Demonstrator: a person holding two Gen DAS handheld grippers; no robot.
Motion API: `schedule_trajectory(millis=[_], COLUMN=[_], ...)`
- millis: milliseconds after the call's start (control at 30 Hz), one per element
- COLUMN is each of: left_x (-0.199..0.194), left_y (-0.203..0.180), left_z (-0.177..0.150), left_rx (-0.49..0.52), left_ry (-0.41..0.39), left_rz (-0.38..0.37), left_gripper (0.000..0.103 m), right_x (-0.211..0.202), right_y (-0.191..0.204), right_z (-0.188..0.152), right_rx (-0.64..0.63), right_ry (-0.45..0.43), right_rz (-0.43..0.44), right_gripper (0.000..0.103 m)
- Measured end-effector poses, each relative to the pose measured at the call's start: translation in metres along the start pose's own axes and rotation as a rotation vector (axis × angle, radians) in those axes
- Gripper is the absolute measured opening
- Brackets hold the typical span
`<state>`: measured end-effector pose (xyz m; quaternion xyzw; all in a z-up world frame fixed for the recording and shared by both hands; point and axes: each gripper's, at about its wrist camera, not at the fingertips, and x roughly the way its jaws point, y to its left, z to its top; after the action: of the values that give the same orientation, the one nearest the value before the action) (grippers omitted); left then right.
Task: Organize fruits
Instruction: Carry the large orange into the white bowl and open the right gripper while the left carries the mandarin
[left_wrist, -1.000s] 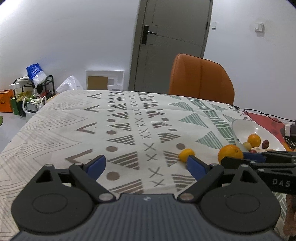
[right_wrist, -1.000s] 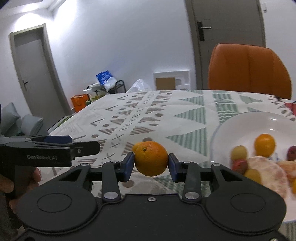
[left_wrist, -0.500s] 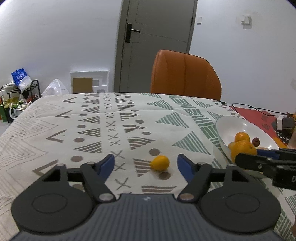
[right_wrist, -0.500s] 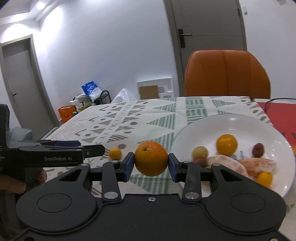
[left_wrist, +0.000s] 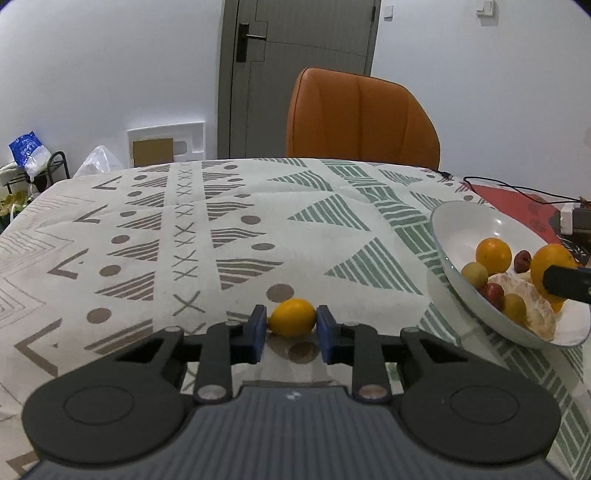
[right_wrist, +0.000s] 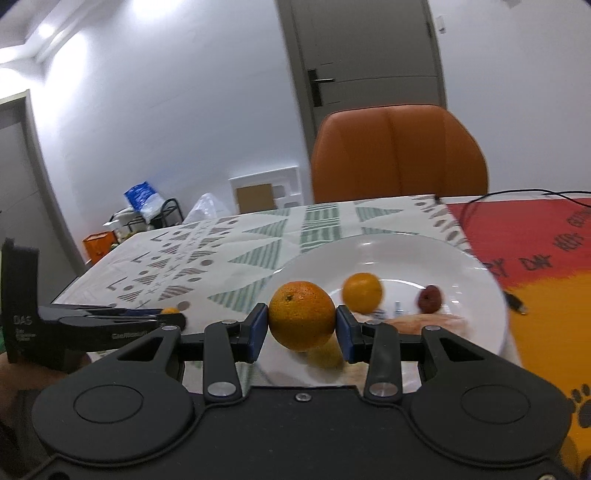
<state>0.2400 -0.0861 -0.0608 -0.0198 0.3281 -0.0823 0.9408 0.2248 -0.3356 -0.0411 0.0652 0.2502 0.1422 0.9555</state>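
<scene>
Left tongs (left_wrist: 291, 328): just closed in from wide to narrow around a small yellow-orange fruit (left_wrist: 292, 317); the blue pads (left_wrist: 258, 325) are seen at both its sides, touching or nearly so. The fruit is judged to rest on the counter (left_wrist: 221, 229), not yet lifted.

Right tongs (right_wrist: 301, 326): clamped on an orange (right_wrist: 301, 319), carried clear of the surface above the near rim of the plate (right_wrist: 480, 280). Release is not yet made.

Plate, white, at the right part of the counter: already loaded. Listed in the left wrist view: one smaller orange (left_wrist: 493, 255), two pale yellow-green fruits (left_wrist: 474, 274), two dark red fruits (left_wrist: 522, 258), and a peeled citrus piece (left_wrist: 535, 306).

Counter, covered by a patterned cloth: no other loose fruit is seen on the visible part; the near edge is hidden behind the tool bodies.

Status, as judged: most fruit is gathered on the plate. Two items are outstanding, both already in the tongs' reach: the orange is to be set down on the plate, and the small fruit is to be lifted and carried over to it.

Beyond: an orange chair (left_wrist: 362, 118) at the far side, a door (left_wrist: 299, 74) behind.
</scene>
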Motion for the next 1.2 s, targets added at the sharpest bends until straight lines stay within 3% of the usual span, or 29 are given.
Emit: schedule_trajectory(millis=[733, 867, 1200], left_x=[-0.02, -0.021, -0.017], left_y=[-0.035, -0.042, -0.064], left_z=[0.025, 0.027, 0.033], left_rx=[0.034, 0.038, 0.069], left_ry=[-0.076, -0.084, -0.088], left_rz=[-0.086, -0.1, -0.133], left_gripper=[0.027, 0.027, 0.027], right_x=[0.013, 0.012, -0.006], right_y=[-0.046, -0.05, -0.053], right_z=[0.012, 0.013, 0.004], right_rx=[0.031, 0.035, 0.068], right_ry=[-0.036, -0.087, -0.081], right_rz=[-0.083, -0.096, -0.075], right_gripper=[0.038, 0.05, 0.05])
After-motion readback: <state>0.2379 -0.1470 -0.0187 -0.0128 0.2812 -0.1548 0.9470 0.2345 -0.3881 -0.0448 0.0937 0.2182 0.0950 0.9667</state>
